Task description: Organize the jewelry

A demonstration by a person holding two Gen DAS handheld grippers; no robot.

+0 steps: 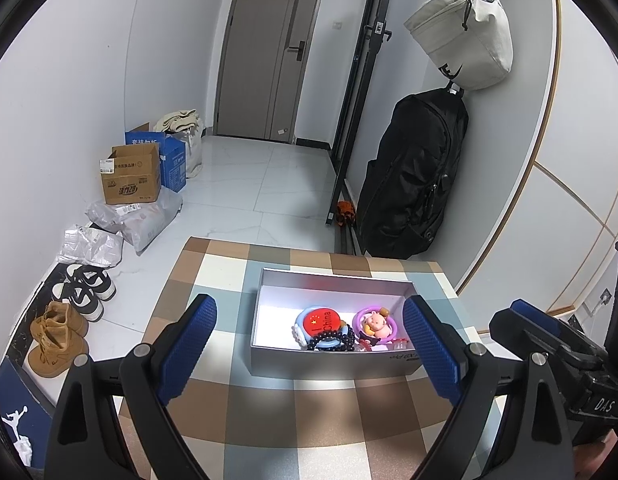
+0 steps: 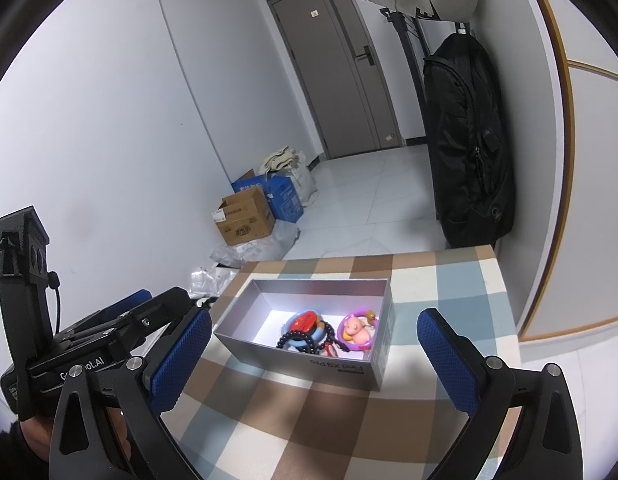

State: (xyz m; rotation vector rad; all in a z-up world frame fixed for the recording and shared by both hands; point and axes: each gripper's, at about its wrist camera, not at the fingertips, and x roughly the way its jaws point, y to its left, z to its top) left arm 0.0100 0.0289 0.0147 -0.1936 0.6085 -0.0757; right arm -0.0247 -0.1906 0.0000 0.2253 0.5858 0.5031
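A grey open box (image 1: 265, 364) (image 2: 341, 370) stands on the checked tablecloth (image 1: 245, 404) (image 2: 293, 412). Inside lie a red China badge on a light blue ring (image 1: 322, 320) (image 2: 305, 322), a black bead bracelet (image 1: 337, 340) (image 2: 305, 342) and a purple ring with a pink pig charm (image 1: 373, 325) (image 2: 357, 332). My left gripper (image 1: 311, 350) is open and empty, its blue pads either side of the box's near wall. My right gripper (image 2: 315, 354) is open and empty, just in front of the box. The left gripper also shows at the left of the right wrist view (image 2: 149, 320).
The table's far edge drops to a white tiled floor. Cardboard boxes (image 1: 131, 176) (image 2: 247, 216), plastic parcels and shoes (image 1: 61, 336) lie at the left. A black backpack (image 1: 417, 176) (image 2: 469, 144) and a beige bag (image 1: 465, 32) hang on the right wall.
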